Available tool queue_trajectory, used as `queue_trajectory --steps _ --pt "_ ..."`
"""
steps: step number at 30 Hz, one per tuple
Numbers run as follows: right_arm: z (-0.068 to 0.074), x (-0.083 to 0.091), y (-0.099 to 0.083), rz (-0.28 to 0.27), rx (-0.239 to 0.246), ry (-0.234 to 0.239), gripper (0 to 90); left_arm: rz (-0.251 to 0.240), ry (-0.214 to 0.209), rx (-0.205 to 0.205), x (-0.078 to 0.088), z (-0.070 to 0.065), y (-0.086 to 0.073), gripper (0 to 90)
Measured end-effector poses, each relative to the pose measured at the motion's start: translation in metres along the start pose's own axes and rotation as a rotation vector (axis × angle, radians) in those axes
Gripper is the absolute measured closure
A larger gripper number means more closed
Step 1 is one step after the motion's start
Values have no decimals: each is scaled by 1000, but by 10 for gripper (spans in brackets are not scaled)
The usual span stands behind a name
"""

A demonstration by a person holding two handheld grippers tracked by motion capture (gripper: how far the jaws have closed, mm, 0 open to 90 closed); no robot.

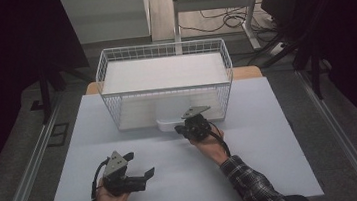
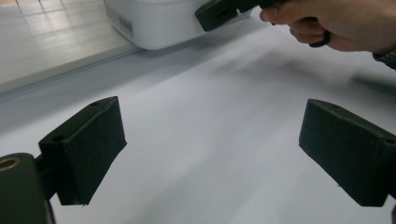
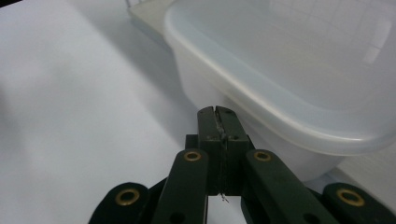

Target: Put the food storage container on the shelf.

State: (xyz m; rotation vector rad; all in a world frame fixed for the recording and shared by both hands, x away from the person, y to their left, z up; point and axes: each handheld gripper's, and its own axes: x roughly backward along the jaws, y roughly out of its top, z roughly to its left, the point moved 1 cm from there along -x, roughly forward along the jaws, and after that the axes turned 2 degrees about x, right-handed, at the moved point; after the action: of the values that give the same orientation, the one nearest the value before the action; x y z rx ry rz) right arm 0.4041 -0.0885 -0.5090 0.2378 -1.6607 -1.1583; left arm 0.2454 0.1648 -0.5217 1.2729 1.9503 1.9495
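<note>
While the white plastic tub sits at frame centre, just outside the wire basket, the right gripper touches it with jaws pressed together, empty; the left gripper waits wide open, lower left, so moving the tub seems barely begun

closed fingers beside white tub
</note>
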Motion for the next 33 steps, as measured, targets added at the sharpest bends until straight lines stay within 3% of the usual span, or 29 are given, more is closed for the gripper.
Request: queue_trajectory --steps 17,33 --pt "-17 -12 18 -15 4 -52 885 29 -12 -1 -5 0 -3 71" --pt "-21 -15 20 -30 -35 -42 852 38 -18 -2 -6 0 -3 73"
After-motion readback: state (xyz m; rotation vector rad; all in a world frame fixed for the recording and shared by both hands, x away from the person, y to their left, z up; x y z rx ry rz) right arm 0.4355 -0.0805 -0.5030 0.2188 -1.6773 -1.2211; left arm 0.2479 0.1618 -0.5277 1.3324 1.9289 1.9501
